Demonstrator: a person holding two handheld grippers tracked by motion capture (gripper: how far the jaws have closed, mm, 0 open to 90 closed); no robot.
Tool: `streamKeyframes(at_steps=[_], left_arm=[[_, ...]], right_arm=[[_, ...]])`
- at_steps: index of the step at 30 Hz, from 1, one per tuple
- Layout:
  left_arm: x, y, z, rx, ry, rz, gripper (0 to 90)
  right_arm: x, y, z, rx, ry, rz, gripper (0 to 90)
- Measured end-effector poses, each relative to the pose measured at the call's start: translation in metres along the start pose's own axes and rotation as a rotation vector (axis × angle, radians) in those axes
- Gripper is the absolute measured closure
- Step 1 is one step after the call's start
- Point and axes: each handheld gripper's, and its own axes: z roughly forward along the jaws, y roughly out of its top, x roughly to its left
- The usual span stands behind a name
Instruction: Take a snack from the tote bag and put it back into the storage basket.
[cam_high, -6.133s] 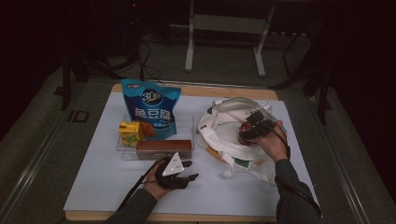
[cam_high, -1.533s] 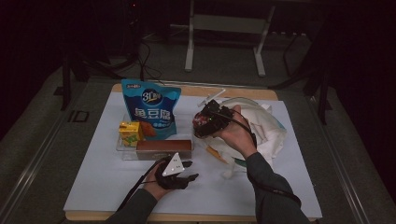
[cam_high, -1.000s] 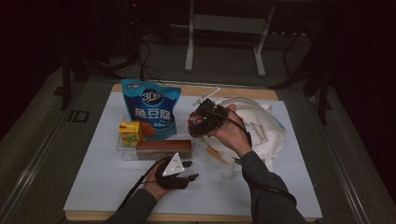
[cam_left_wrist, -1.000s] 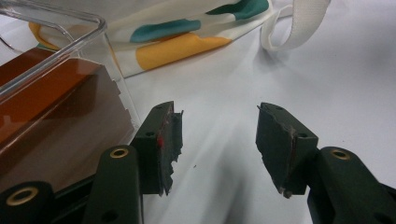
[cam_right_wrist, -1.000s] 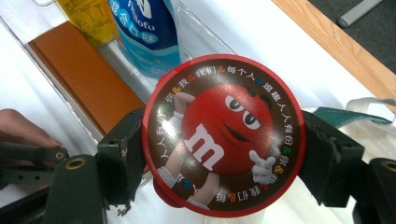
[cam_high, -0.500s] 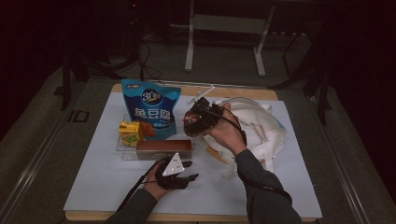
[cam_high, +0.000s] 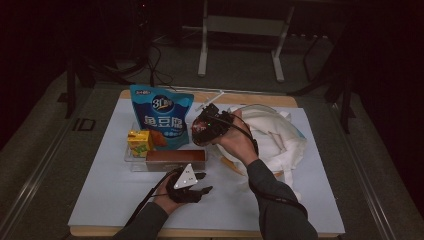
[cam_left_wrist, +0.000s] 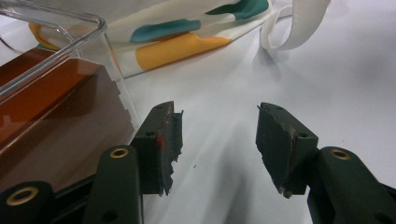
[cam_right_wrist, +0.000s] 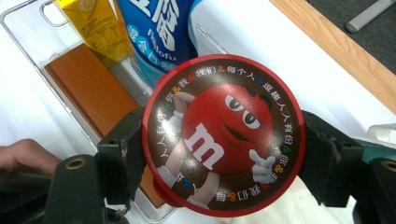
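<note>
My right gripper is shut on a round red M&M's tin and holds it in the air by the right edge of the blue snack bag, above the right end of the clear tray. In the right gripper view the tin's lid faces the camera, and one black finger presses on each side of it. My left gripper lies on the white mat in front of the tray. Its jaws stand open with bare mat between them.
The tray holds a yellow juice carton and a long brown box; the blue bag leans at its back. A white patterned tote bag lies to the right. The table's wooden edge runs behind.
My right hand has carried the tin leftward from over the tote bag to beside the blue bag. The left gripper has not moved.
</note>
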Motion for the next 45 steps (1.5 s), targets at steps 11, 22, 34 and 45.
streamKeyframes(at_steps=[11,22,34,45], left_arm=[[0.0,0.0,0.0,0.0,0.002,0.0,47.6],[0.0,0.0,0.0,0.0,0.002,0.003,47.6],[0.0,0.0,0.0,-0.001,-0.001,-0.002,47.6],[0.0,0.0,0.0,0.0,0.0,0.002,47.5]], right_arm=[[0.006,0.005,0.006,0.007,0.006,-0.002,25.8],[0.011,0.01,0.012,0.008,0.008,-0.01,25.8],[0.011,0.011,0.023,0.021,0.005,0.01,25.8],[0.013,0.009,0.034,0.037,0.001,0.02,25.7]])
